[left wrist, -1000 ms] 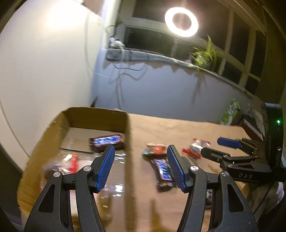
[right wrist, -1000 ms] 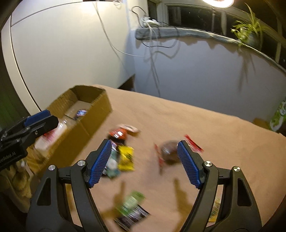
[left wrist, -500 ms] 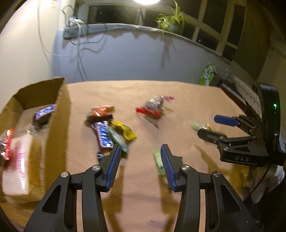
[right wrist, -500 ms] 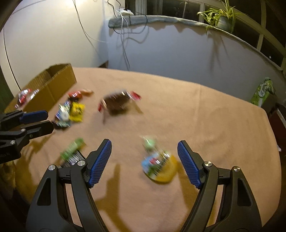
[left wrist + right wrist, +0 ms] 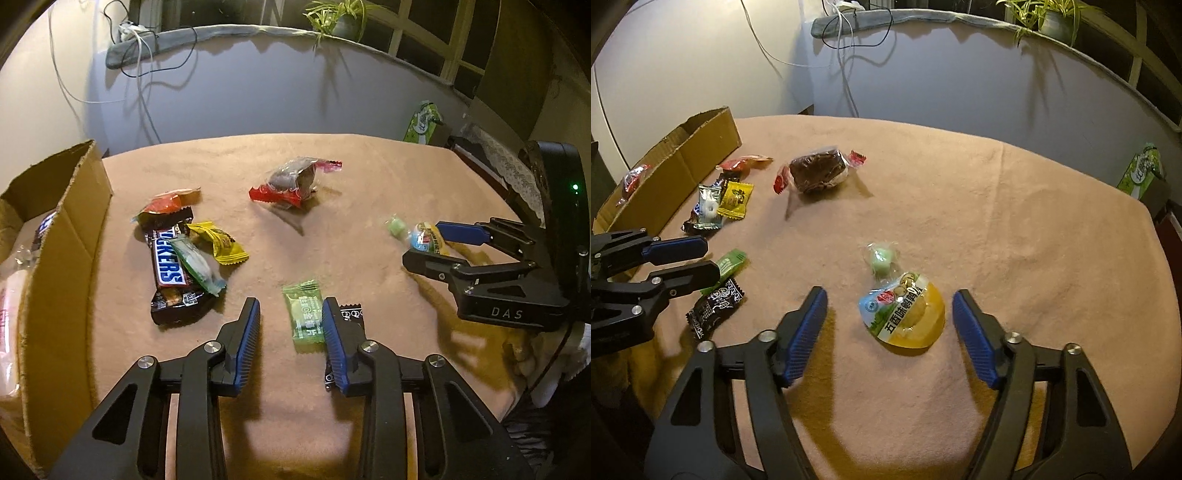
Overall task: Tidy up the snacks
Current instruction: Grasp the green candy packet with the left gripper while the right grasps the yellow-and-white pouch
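Between the left gripper (image 5: pixel 290 334) jaws, just closing but still clear: green packet (image 5: pixel 306 316), long axis along fingers, hugging right pad. Right gripper (image 5: pixel 889 332), also narrowing, straddles yellow pouch (image 5: pixel 905 315), untouched.

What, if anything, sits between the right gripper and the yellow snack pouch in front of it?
Nothing visible. The yellow pouch lies on bare cloth ahead of the right gripper, whose jaws have just been closing but stand clear of it. The green candy lies just beyond.
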A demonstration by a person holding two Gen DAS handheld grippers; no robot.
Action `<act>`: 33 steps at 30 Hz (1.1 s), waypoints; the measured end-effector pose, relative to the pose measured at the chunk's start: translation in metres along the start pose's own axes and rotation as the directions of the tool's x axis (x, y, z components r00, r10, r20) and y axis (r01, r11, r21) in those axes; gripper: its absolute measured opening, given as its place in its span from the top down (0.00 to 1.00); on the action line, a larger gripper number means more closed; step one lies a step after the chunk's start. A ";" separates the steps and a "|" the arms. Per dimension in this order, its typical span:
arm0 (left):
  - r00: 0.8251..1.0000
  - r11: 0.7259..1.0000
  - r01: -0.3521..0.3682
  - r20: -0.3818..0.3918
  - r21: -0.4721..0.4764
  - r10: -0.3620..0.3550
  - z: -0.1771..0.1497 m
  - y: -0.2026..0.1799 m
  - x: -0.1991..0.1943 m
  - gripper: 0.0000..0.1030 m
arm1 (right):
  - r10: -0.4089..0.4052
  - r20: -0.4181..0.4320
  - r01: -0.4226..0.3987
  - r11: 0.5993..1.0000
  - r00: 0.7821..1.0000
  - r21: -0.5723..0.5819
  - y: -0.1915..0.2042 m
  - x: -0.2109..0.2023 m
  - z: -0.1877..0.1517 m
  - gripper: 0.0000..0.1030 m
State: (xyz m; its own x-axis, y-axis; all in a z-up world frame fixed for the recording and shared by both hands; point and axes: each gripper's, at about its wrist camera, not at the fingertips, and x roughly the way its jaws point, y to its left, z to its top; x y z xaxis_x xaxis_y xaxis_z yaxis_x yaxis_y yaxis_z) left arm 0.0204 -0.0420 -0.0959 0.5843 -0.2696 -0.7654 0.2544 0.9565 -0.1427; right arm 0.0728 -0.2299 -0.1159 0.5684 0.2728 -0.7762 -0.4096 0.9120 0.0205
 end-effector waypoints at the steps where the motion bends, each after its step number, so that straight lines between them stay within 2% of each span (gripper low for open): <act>1: 1.000 1.000 -0.001 -0.001 -0.001 0.001 0.000 0.000 0.000 0.68 | 0.001 -0.005 -0.001 1.000 1.000 0.005 -0.001 0.001 0.000 0.33; 5: 1.000 1.000 -0.006 -0.011 0.009 0.006 -0.001 -0.003 0.004 0.68 | -0.002 -0.012 0.002 1.000 1.000 0.001 0.000 0.003 0.000 0.34; 7: 1.000 1.000 -0.010 -0.008 0.015 0.010 -0.002 -0.005 0.003 0.68 | -0.007 -0.014 0.007 1.000 1.000 -0.005 0.002 0.004 0.000 0.39; 15: 1.000 1.000 0.011 -0.005 0.024 -0.011 0.001 -0.009 0.004 0.68 | -0.017 -0.014 0.017 1.000 1.000 -0.009 0.003 0.006 0.002 0.40; 19: 1.000 0.998 -0.014 -0.013 0.058 0.015 -0.002 -0.016 0.008 0.68 | -0.017 -0.014 0.017 1.000 1.000 -0.009 0.003 0.005 0.002 0.43; 23: 0.999 0.996 -0.029 -0.011 0.088 0.030 -0.003 -0.023 0.009 0.80 | -0.021 -0.013 0.021 1.000 1.000 -0.009 0.003 0.005 0.002 0.49; 24: 0.999 0.995 -0.032 -0.009 0.090 0.033 -0.003 -0.023 0.009 0.80 | -0.023 -0.013 0.022 1.000 1.000 -0.008 0.003 0.005 0.002 0.54; 33: 0.999 0.996 -0.044 0.012 0.072 0.043 -0.004 -0.020 0.005 0.84 | -0.014 0.001 0.014 1.000 1.000 0.012 0.002 0.004 0.001 0.58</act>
State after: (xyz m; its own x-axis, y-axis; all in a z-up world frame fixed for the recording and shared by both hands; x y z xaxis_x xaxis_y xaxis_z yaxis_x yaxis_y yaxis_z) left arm 0.0149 -0.0615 -0.0992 0.6041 -0.2293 -0.7632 0.2836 0.9569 -0.0630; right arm 0.0755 -0.2268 -0.1183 0.5745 0.2606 -0.7759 -0.3936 0.9191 0.0173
